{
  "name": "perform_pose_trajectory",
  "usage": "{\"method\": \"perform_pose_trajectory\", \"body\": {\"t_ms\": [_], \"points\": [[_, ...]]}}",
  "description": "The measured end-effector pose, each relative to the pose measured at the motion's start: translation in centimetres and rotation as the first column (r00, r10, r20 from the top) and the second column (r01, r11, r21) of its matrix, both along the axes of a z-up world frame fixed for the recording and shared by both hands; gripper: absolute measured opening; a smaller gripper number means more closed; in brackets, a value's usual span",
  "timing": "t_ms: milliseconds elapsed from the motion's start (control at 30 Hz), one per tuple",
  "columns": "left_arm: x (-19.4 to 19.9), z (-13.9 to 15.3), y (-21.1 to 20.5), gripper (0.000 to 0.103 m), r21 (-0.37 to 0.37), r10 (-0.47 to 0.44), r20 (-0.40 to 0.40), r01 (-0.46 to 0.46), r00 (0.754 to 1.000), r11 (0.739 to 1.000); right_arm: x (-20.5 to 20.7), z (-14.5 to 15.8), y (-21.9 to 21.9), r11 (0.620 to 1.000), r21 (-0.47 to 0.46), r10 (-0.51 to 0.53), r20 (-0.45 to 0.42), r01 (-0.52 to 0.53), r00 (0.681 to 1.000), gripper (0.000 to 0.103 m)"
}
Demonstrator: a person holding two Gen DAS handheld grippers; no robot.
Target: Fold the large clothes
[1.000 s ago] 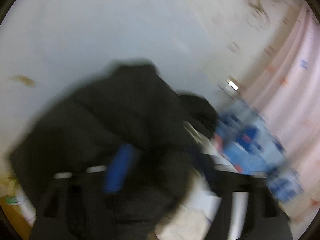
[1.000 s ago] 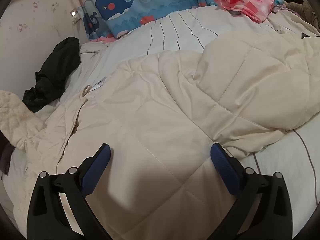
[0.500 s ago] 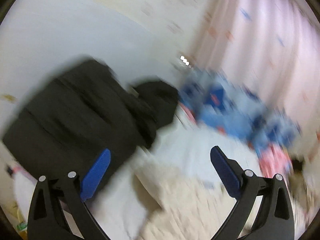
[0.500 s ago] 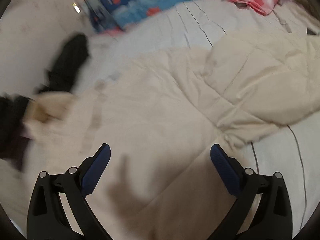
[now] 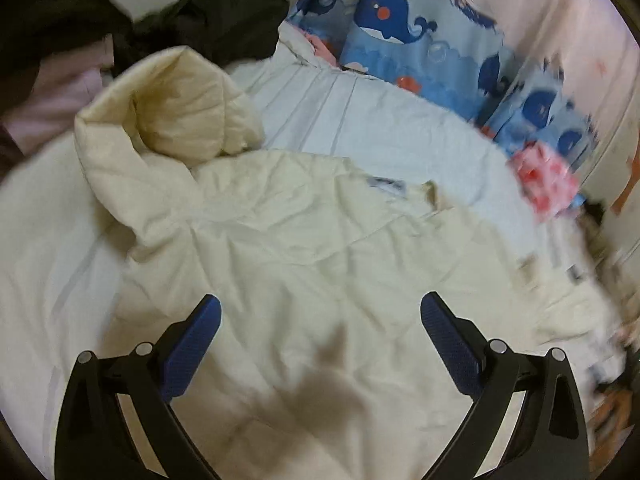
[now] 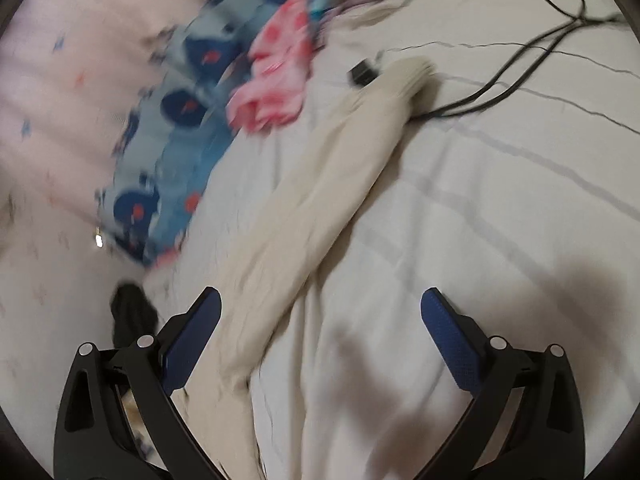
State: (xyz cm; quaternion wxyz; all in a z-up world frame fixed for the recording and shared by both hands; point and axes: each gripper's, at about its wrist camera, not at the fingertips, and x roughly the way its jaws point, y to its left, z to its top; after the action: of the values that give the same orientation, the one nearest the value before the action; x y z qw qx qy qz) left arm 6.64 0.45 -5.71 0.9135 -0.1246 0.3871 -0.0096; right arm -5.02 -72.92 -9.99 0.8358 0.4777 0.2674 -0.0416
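A cream quilted coat lies spread on the bed, its hood bunched at the upper left and a small label near the collar. My left gripper hangs open above the coat's body, nothing between its blue pads. In the right wrist view one cream sleeve runs diagonally across the white striped sheet, cuff at the upper right. My right gripper is open over the sleeve's lower end and the sheet, holding nothing.
A black garment lies beyond the hood. A blue whale-print cover and a pink cloth sit along the pink curtain. Black cables and a small black plug lie on the sheet near the cuff.
The left gripper let go of the black garment, opened, and swung down over the cream coat. The right gripper swept from the coat's body to the sleeve and rolled.
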Motion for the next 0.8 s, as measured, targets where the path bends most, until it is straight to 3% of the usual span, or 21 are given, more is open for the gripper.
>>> {"method": "perform_pose_trajectory", "body": {"t_ms": [67, 300, 367, 400, 433, 500, 633, 733, 800], "points": [[-0.7, 0.0, 0.8, 0.096, 0.054, 0.017, 0.036, -0.019, 0.999, 0.998, 1.4, -0.2, -1.6, 1.0, 0.014, -0.027, 0.029, 0.027, 0.999, 0.097], [-1.6, -0.4, 3.0, 0.096, 0.006, 0.075, 0.037, -0.076, 0.996, 0.997, 8.0, -1.4, -7.1, 0.992, 0.115, -0.052, 0.059, 0.045, 0.997, 0.096], [-1.8, -0.3, 2.9, 0.096, 0.005, 0.085, 0.042, -0.085, 0.996, 0.996, 10.0, -2.0, -8.0, 0.994, 0.089, -0.056, 0.006, 0.056, 0.998, 0.085], [-1.8, -0.3, 2.8, 0.096, 0.005, 0.087, 0.043, -0.087, 0.995, 0.996, 10.6, -2.2, -8.3, 0.996, 0.063, -0.065, -0.03, 0.067, 0.997, 0.07], [-1.9, -0.2, 2.6, 0.096, 0.005, 0.087, 0.045, -0.088, 0.995, 0.996, 10.9, -2.4, -8.4, 0.995, 0.052, -0.078, -0.048, 0.08, 0.996, 0.048], [-2.1, -0.2, 2.2, 0.096, 0.01, 0.086, 0.052, -0.087, 0.995, 0.996, 11.1, -2.8, -8.9, 0.992, 0.064, -0.101, -0.052, 0.105, 0.994, 0.017], [-2.9, -0.6, 1.8, 0.096, 0.026, 0.096, 0.05, -0.097, 0.994, 0.995, 11.0, -1.0, -8.3, 0.995, 0.024, -0.1, 0.022, 0.099, 0.995, 0.009], [-3.0, -1.0, 2.3, 0.096, -0.016, 0.096, 0.025, -0.096, 0.995, 0.995, 10.6, 2.2, -7.1, 0.995, 0.004, -0.095, 0.11, 0.095, 0.989, 0.009], [-3.0, -0.6, 2.7, 0.096, -0.003, 0.096, 0.035, -0.096, 0.995, 0.995, 10.5, 5.0, -6.3, 0.994, -0.006, -0.106, 0.16, 0.108, 0.982, 0.009]]}}
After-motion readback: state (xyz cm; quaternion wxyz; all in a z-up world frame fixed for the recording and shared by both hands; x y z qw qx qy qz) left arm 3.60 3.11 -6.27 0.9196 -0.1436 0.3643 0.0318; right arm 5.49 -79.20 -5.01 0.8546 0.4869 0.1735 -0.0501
